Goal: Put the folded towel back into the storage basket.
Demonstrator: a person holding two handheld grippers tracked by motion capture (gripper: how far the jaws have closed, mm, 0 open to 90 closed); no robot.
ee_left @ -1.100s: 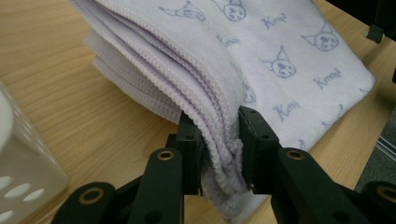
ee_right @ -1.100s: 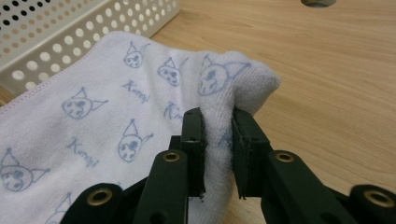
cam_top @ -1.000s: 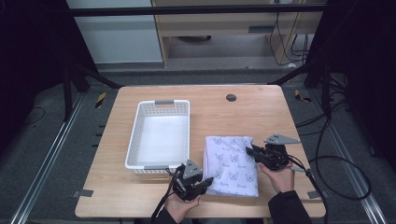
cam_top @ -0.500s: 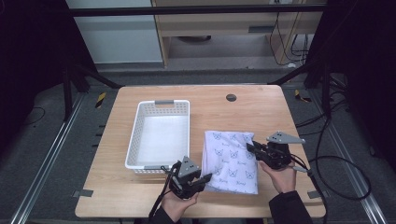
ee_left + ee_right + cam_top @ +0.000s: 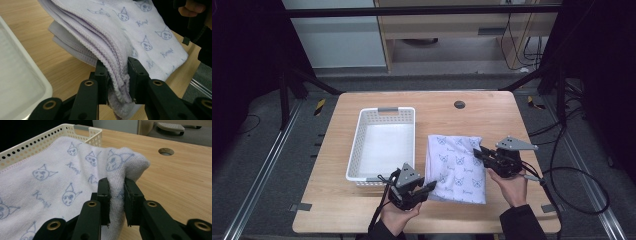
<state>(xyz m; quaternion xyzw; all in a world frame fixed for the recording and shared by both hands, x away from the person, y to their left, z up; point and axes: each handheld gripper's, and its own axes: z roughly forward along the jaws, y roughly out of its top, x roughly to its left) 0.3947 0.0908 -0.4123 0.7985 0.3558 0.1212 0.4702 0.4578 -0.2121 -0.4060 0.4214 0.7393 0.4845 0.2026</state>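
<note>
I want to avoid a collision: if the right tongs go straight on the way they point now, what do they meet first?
Probably the white basket. The right tongs, shut on the folded towel, point across it toward the basket's wall; depth is unclear.

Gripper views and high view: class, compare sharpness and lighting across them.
High view: table evenly lit, surroundings dark. Left gripper view: folded towel crisp, basket washed out, soft. Right gripper view: towel sharp at the jaws, far background blurred.

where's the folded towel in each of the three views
High view: folded towel right of the white basket.
Left gripper view: top centre, its layered edge pinched in the jaws.
Right gripper view: left and centre, corner pinched.
Shared landmark: the white basket.
</note>
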